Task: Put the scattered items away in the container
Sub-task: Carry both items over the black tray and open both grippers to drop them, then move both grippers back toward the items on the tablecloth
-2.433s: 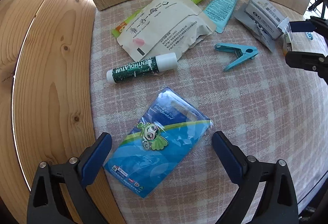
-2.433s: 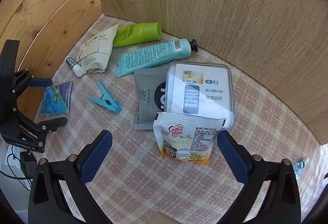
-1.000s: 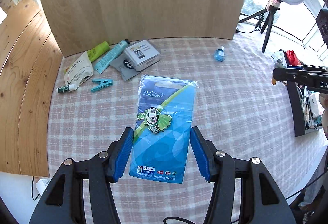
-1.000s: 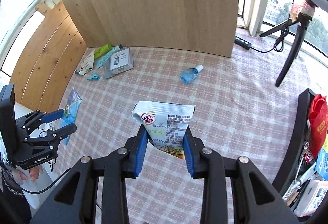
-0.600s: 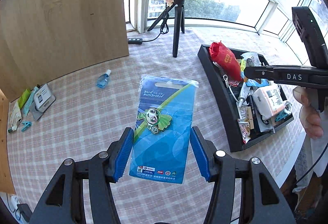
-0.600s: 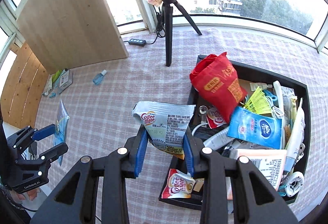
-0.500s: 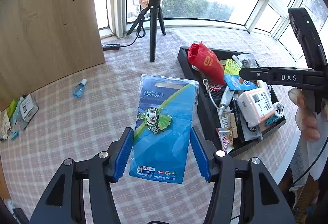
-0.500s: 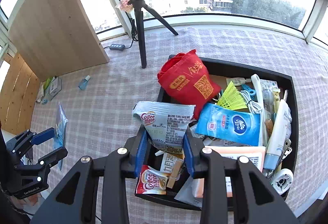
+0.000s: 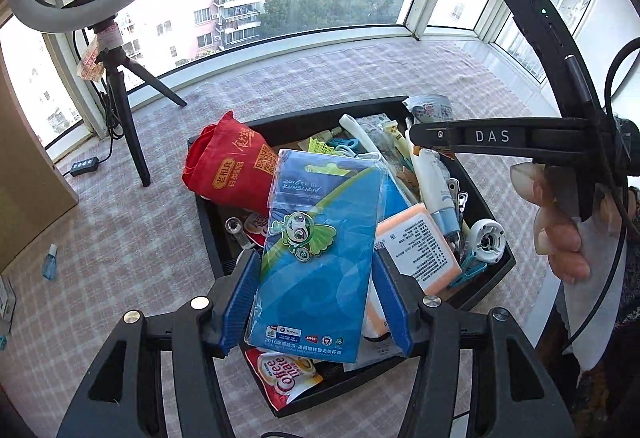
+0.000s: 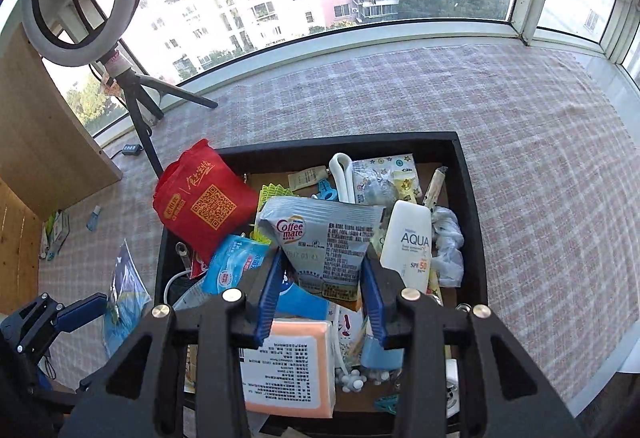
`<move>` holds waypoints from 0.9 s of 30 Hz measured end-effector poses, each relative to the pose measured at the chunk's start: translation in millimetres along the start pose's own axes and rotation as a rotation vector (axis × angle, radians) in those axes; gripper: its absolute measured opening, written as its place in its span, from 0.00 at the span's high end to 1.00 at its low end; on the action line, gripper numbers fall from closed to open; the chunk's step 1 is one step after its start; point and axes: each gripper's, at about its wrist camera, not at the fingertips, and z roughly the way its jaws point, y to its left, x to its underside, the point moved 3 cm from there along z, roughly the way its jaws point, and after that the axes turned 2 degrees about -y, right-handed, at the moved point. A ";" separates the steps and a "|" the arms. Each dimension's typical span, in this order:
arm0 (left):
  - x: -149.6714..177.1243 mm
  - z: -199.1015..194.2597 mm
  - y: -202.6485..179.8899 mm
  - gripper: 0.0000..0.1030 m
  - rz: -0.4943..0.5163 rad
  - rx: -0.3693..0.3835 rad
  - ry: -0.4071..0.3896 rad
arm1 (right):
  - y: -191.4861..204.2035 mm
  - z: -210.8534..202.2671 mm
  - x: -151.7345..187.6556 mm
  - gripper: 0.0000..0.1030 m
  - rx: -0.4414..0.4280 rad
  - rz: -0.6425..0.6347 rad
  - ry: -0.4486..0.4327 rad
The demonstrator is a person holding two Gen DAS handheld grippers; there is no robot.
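My left gripper [image 9: 316,258] hangs over the black tray [image 9: 208,234] with a blue cartoon-printed packet [image 9: 328,197] upright between its blue pads. The jaws are opening and the pads still sit against the packet's edges. My right gripper [image 10: 323,258] is over the same tray [image 10: 466,197], with a Coffee mate sachet [image 10: 320,230] between its pads. Its jaws are opening too, and the sachet still hangs there. In the right wrist view the blue packet [image 10: 124,290] shows at lower left. In the left wrist view the right gripper [image 9: 416,141] reaches in from the right.
The tray is crowded: a red cloth bag [image 10: 200,205], an AQUA sunscreen tube [image 10: 408,242], an orange-edged pack [image 10: 288,366] and several small items. A ring-light tripod [image 9: 120,109] stands on the checked cloth. A small blue bottle [image 9: 50,262] lies at far left. A person's hand [image 9: 560,238] grips the right handle.
Both grippers lifted the packet and the sachet from the wooden corner and swung across the cloth to above the tray. Their pads now stand slightly wider apart.
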 end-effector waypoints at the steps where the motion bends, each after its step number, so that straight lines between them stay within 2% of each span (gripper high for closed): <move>1: -1.9 1.1 -3.6 0.31 0.003 -0.013 -0.002 | -3.4 -1.1 -0.1 0.40 0.014 0.007 -0.005; 2: -2.8 1.0 -5.2 0.26 0.003 -0.021 -0.009 | -5.8 -1.5 -2.9 0.34 0.011 0.012 -0.022; 8: 1.2 -4.6 21.0 0.27 -0.070 -0.060 -0.006 | 3.2 -6.0 -3.6 0.34 0.001 0.013 -0.030; 15: 27.6 -40.2 86.1 0.27 -0.185 -0.147 -0.043 | 46.4 -5.3 -0.5 0.34 -0.065 -0.008 -0.007; 21: 67.2 -79.1 164.4 0.27 -0.325 -0.251 -0.077 | 123.6 -10.2 1.7 0.34 -0.111 -0.121 -0.019; 27: 115.6 -111.5 252.7 0.27 -0.462 -0.360 -0.103 | 223.8 1.2 12.8 0.34 -0.189 -0.251 -0.009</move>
